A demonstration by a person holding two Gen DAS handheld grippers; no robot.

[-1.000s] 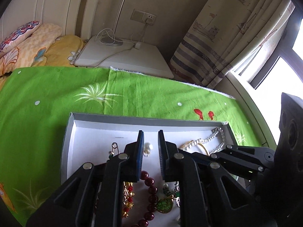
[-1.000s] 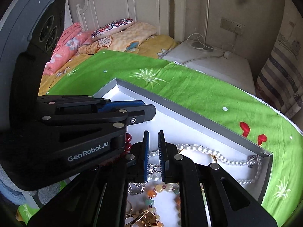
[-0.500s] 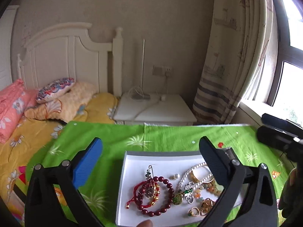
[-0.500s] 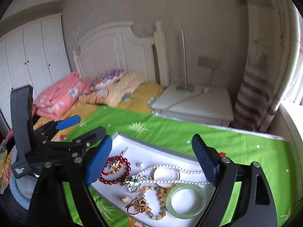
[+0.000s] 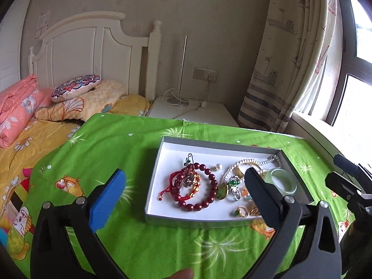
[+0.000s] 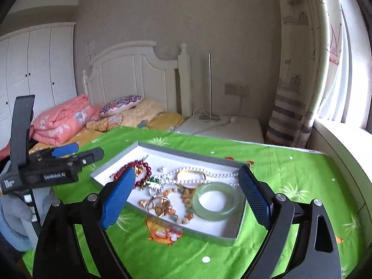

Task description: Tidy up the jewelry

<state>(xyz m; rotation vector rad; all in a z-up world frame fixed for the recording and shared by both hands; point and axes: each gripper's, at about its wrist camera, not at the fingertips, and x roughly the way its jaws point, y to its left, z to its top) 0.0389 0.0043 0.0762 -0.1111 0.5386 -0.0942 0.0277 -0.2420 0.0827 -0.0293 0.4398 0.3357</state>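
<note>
- Jewelry heaped in one shallow grey tray (image 5: 152, 181) with white lining, centre of both views, resting on green cloth (image 5: 111, 144).
- One dark red bead bracelet (image 5: 204, 186) on the tray's left side, ringed around a red-and-gold corded piece (image 5: 186, 183).
- One pale green jade bangle (image 6: 217, 201) lying flat, lower right of the tray in the right wrist view.
- One pearl strand (image 6: 204, 174) trailing across the far side; gold rings (image 5: 244, 211) and a green pendant (image 5: 222, 191) tangled between.
- Left gripper (image 5: 183, 191) low in frame, fingers spread wide after just opening, nothing between them, short of the tray.
- Right gripper (image 6: 186, 194) likewise spread after just opening, pinching nothing.
- One white bedside cabinet (image 5: 204, 114) beyond the cloth; one bed with white headboard (image 5: 93, 53) upper left; striped curtain (image 5: 279, 69) upper right.
</note>
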